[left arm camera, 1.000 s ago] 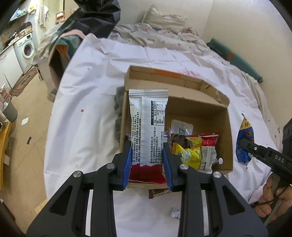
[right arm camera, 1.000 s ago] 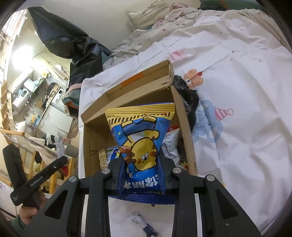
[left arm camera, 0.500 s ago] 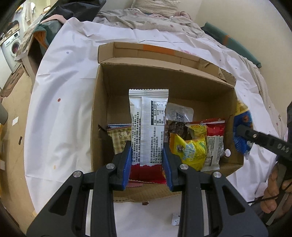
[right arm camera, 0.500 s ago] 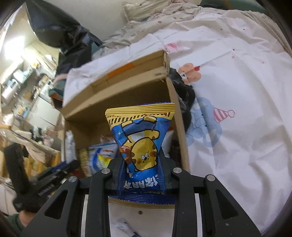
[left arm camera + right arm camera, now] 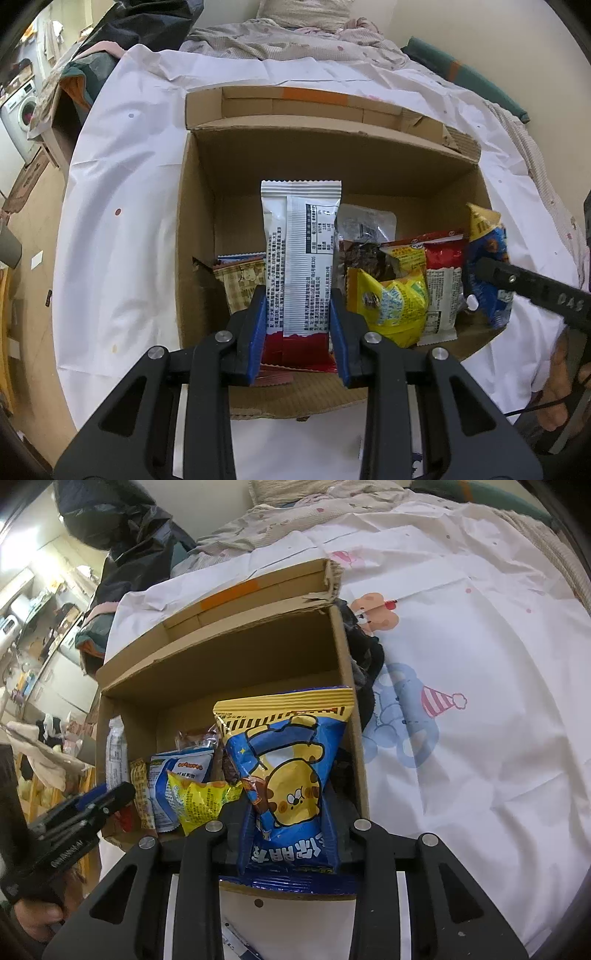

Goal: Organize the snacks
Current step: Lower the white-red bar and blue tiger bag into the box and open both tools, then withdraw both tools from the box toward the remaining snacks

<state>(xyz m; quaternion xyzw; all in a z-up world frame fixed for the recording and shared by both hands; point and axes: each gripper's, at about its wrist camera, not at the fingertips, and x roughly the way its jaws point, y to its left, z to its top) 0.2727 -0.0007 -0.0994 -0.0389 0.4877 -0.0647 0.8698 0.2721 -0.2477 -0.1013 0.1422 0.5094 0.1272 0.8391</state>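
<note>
An open cardboard box (image 5: 195, 229) sits on a bed covered with a white sheet (image 5: 122, 206), its far flap folded outward and marked with an orange strip. The left tongs (image 5: 297, 325) pinch a tall silver-and-red snack packet (image 5: 301, 254) by its lower end, holding it upright over the box's near left part, printed back side toward the camera. Inside the box, a checked beige packet (image 5: 240, 280) stands at the left. To the right of the silver-and-red packet are a clear pouch of dark pieces (image 5: 364, 236), a yellow bag (image 5: 391, 306) and a red-and-white packet (image 5: 441, 280), packed side by side along the near wall.

The right tongs (image 5: 288, 823) hold a blue-and-yellow cartoon snack bag (image 5: 288, 760) upright at the box's right-hand end, close to the side wall; their jaws have just been easing apart, with the bag between them and the pads at its sides. A dark cloth (image 5: 365, 653) lies against the outside of that wall, on a sheet printed with a blue bear in a party hat (image 5: 406, 731).
</note>
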